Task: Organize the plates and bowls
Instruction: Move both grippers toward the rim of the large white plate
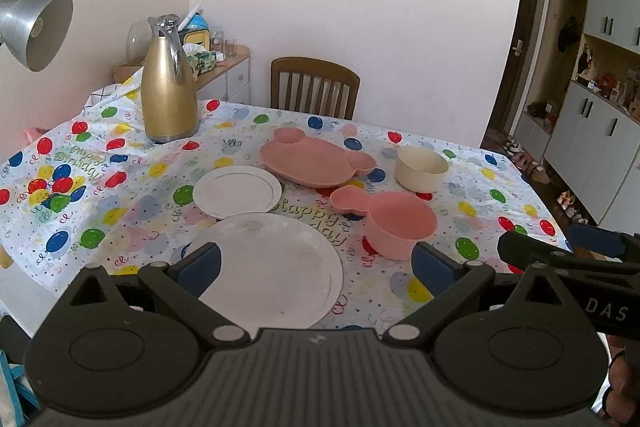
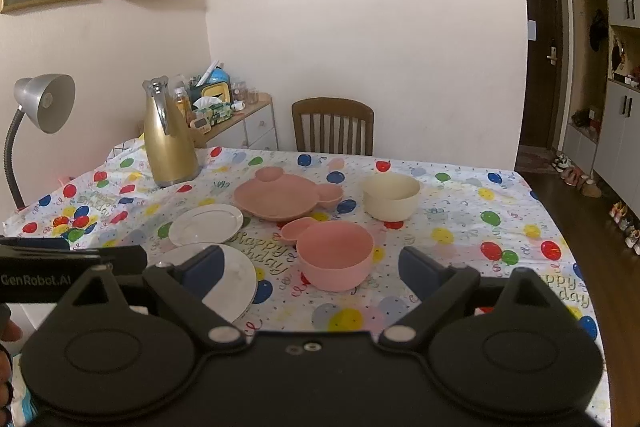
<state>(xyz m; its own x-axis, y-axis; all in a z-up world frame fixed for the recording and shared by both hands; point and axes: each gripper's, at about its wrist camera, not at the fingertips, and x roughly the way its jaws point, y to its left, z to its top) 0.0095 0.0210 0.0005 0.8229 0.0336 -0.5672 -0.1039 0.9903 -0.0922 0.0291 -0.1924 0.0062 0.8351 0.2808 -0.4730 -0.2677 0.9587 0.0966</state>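
Note:
On the balloon tablecloth lie a large white plate [image 1: 272,263] [image 2: 236,283], a small white plate [image 1: 237,191] [image 2: 206,223], a pink bear-shaped plate [image 1: 312,159] [image 2: 286,197], a pink eared bowl [image 1: 396,223] [image 2: 334,255] and a cream bowl [image 1: 420,167] [image 2: 391,195]. My left gripper [image 1: 316,269] hovers open over the near edge, above the large plate. My right gripper [image 2: 316,273] is open too, just short of the pink bowl, holding nothing. Each gripper shows at the edge of the other's view.
A gold thermos jug [image 1: 168,87] [image 2: 168,139] stands at the table's back left. A grey desk lamp [image 1: 36,27] leans in from the left. A wooden chair [image 1: 314,87] faces the far edge. Cabinets and shoes [image 2: 576,175] line the right.

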